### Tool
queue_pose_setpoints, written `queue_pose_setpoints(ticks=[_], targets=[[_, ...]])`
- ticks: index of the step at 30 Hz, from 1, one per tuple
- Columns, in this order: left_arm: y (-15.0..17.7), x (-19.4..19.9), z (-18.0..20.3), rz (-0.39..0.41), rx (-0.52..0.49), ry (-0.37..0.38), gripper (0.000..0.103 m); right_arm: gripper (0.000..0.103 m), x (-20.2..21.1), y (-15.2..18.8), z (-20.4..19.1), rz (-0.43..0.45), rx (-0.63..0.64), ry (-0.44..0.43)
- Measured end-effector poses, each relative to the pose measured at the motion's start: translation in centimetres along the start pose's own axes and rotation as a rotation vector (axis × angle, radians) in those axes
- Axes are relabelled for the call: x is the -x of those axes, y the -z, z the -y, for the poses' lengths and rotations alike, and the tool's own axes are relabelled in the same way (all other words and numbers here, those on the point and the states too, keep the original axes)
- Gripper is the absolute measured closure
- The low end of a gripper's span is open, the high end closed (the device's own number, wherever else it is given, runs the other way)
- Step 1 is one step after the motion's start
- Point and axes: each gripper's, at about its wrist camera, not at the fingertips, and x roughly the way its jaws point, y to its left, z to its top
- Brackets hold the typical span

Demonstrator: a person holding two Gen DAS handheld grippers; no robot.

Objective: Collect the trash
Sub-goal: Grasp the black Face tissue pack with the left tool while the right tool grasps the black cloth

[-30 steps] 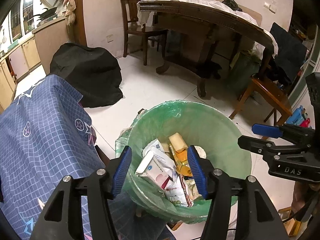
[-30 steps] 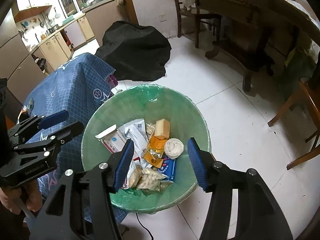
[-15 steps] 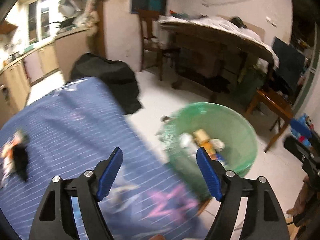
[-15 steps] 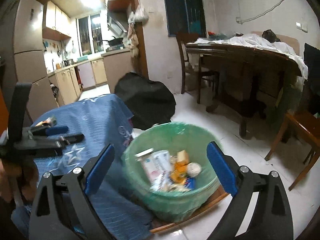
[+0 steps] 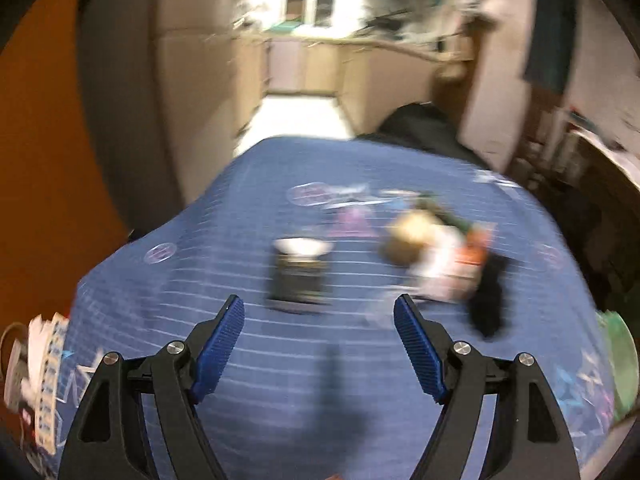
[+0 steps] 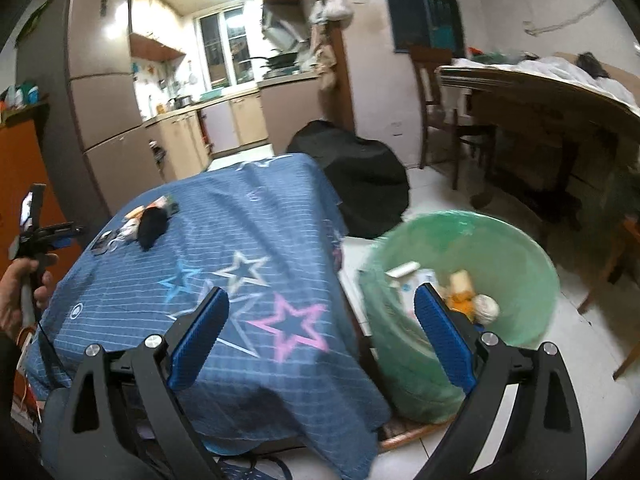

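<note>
Our left tool (image 5: 319, 342) hangs wide and empty over the blue tabletop (image 5: 256, 364), blurred trash (image 5: 436, 258) ahead near its far edge. Right tool (image 6: 322, 332) gapes empty; green bin (image 6: 516, 248) beside the tabletop.

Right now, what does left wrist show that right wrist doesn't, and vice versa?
Left wrist only: a blurred close look at the dark box on the table, and the open left gripper with nothing between its pads.

Right wrist only: the inside of the green-lined bin with trash already in it, the dining table, the person's hand holding the left gripper's handle, and the open, empty right gripper.

Both: the blue star-print tablecloth, the leftover trash pile with a black item, and the kitchen behind.
</note>
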Motion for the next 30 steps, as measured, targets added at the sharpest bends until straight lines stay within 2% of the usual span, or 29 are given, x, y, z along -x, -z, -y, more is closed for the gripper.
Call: queue_pose_setpoints(ticks=[2,4,11,15,17,20,22,27,30], targets=[[-0.7,-2.1,-2.1,-0.036,0.001,-0.030,0.026,0.012,-0.8,-0.4,-1.6,-0.010,0.015,-0.026],[-1.1,-3.6,-2.9,-0.063,0.000,-0.019,0.026,0.012,-1.8,-0.6,-3.3,-0.025,0.036,-0.051],[-2.7,-6.6,-2.1,-0.082,0.000,0.037,0.024,0.012,-4.7,-0.6,-7.9,-0.104,0.099,-0.129],[-2.9,-8.8,-2.1,-0.106,-0.033,0.007,0.023,0.012,-7.0,-1.5,-10.5,-0.139,0.129,-0.190],[-2.8,-9.0,-1.1,-0.103,-0.049,-0.005,0.024,0.013,-8.7,-2.4,-12.1,-0.165,0.129,-0.250],[-2.9,-9.0,-0.8,-0.092,-0.065,-0.007,0.040,0.013,-11.0,-3.6,-14.0,-0.200,0.121,-0.329],[-2.6,-8.7,-0.3,-0.087,-0.082,-0.015,0.056,0.019,-12.9,-4.5,-15.5,-0.229,0.113,-0.386],[-1.8,-8.2,-0.6,-0.077,-0.078,0.009,0.058,0.035,-19.1,-6.6,-20.3,-0.326,0.108,-0.470],[-1.4,-7.9,-0.7,-0.074,-0.065,0.024,0.058,0.038,-22.5,-7.3,-22.5,-0.379,0.093,-0.478]])
